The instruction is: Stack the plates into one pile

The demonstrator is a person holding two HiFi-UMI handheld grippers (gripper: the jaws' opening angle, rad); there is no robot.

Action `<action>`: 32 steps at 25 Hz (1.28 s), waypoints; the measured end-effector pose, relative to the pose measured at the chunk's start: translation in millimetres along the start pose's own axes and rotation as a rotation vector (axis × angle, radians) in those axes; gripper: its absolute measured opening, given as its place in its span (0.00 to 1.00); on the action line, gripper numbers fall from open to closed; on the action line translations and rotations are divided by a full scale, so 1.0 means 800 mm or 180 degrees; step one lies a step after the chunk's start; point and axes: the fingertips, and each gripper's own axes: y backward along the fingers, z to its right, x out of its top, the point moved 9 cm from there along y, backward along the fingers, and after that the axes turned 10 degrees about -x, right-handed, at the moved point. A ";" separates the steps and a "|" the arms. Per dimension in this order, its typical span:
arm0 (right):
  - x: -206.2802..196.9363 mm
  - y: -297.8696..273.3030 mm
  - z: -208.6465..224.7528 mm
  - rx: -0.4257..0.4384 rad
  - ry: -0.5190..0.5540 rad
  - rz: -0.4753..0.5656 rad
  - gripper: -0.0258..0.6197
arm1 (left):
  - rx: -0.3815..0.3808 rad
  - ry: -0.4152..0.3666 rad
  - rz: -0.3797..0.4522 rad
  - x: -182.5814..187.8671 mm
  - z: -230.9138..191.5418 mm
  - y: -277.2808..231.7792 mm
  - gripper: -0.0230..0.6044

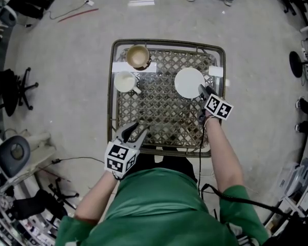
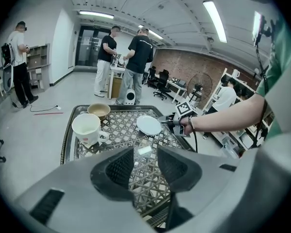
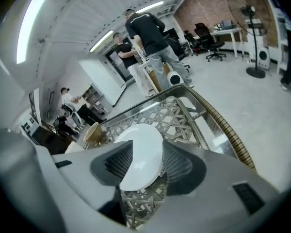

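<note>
Progress: looks near done or done. Only one white plate spot (image 1: 189, 82) shows on the table (image 1: 164, 43), far-right area, and no loose plate lies anywhere else. Whether that is one plate or a pile of several, the views don't resolve; the edge shows no clear layers.

Right gripper (image 1: 201, 90): jaws apart, straddling the near rim of the plate. The plate sits between the pads, but they don't press on it and it rests flat on the table. Reads as a release, not a carry.

Left gripper (image 1: 135, 132): jaws apart, nothing between them, hanging over the near edge of the table, well apart from the plate.

Count:
- plate spots: 1
- white mug (image 1: 125, 81): 1, far-left
- tan bowl (image 1: 137, 56): 1, just behind the mug
- white paper slips (image 1: 215, 70): 2 in the head view, one under the bowl, one at the right edge

Left to do, by judgement: back the right gripper off the rim without dragging the plate.
</note>
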 end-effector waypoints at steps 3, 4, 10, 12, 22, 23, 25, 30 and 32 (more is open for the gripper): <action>0.009 0.012 -0.010 -0.0060 0.0233 0.0093 0.35 | 0.0001 -0.0005 0.0029 -0.001 0.000 0.001 0.30; 0.013 0.018 -0.013 -0.0065 0.0277 0.0132 0.35 | -0.0002 -0.0014 0.0044 -0.001 0.000 0.001 0.30; 0.036 0.077 -0.046 0.0016 0.0512 0.0448 0.33 | -0.0015 -0.0132 0.0219 0.013 0.008 0.006 0.30; 0.043 0.103 -0.058 0.0069 0.0585 0.0557 0.32 | -0.0013 -0.0187 0.0294 0.017 0.012 0.007 0.30; 0.064 0.235 -0.156 0.0447 0.1463 0.1074 0.14 | 0.0038 -0.0418 0.0666 0.037 0.022 0.043 0.30; 0.064 0.248 -0.164 0.0480 0.1526 0.1134 0.14 | 0.0042 -0.0437 0.0697 0.038 0.025 0.048 0.30; 0.064 0.270 -0.180 0.0530 0.1611 0.1260 0.13 | 0.0055 -0.0483 0.0759 0.043 0.028 0.055 0.30; 0.064 0.323 -0.213 0.0640 0.1782 0.1575 0.12 | 0.0124 -0.0613 0.0953 0.063 0.035 0.081 0.30; 0.067 0.341 -0.222 0.0657 0.1846 0.1697 0.12 | 0.0145 -0.0670 0.1047 0.074 0.037 0.090 0.30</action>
